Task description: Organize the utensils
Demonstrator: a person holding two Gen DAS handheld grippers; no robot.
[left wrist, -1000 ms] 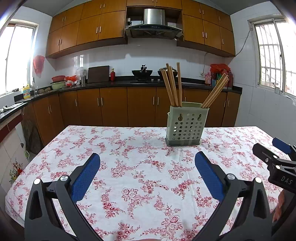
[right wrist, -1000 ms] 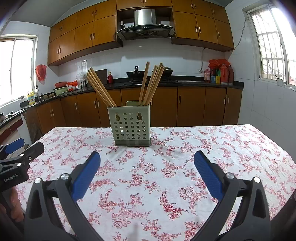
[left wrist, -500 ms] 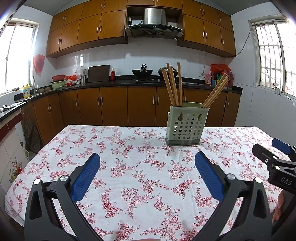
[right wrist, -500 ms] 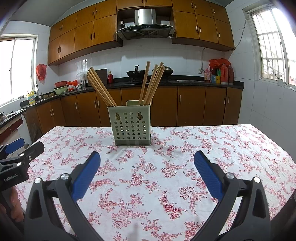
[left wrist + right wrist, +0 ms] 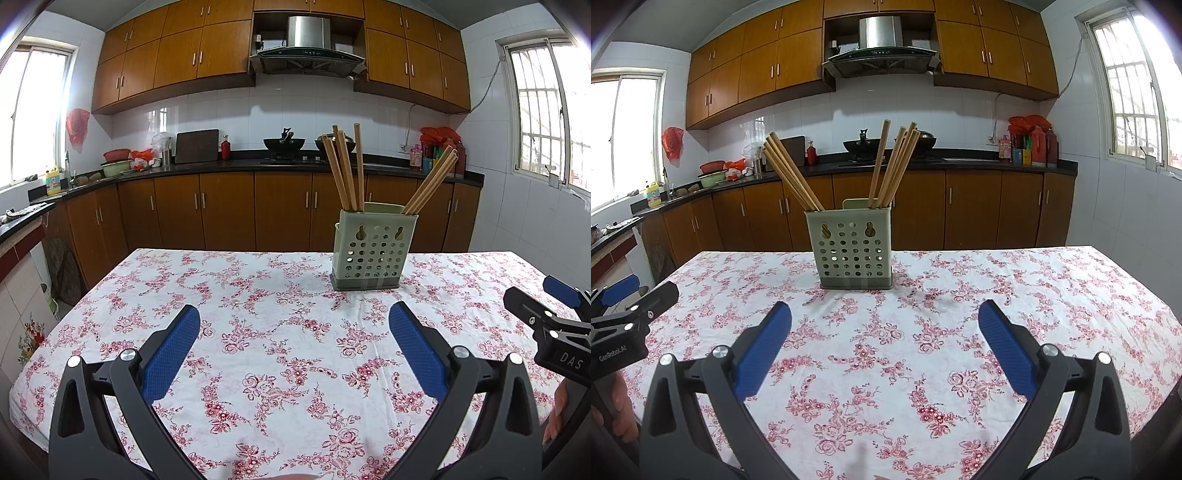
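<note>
Nothing is changing: both grippers, left (image 5: 293, 345) and right (image 5: 884, 341), are still waiting with jaws wide apart, and chopsticks (image 5: 892, 168) are standing in the holder (image 5: 854, 249) near the table's (image 5: 110, 295) far edge.

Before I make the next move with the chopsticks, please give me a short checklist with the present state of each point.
1. Left hand-held gripper open, nothing between the pads: ok.
2. Right hand-held gripper open, nothing between the pads: ok.
3. Green holder upright on the tablecloth: ok.
4. Chopsticks all in the holder, in two leaning bunches: ok.
5. Loose utensils left on the tablecloth: none seen, ok.
6. Which compartment each bunch sits in: cannot tell.
</note>
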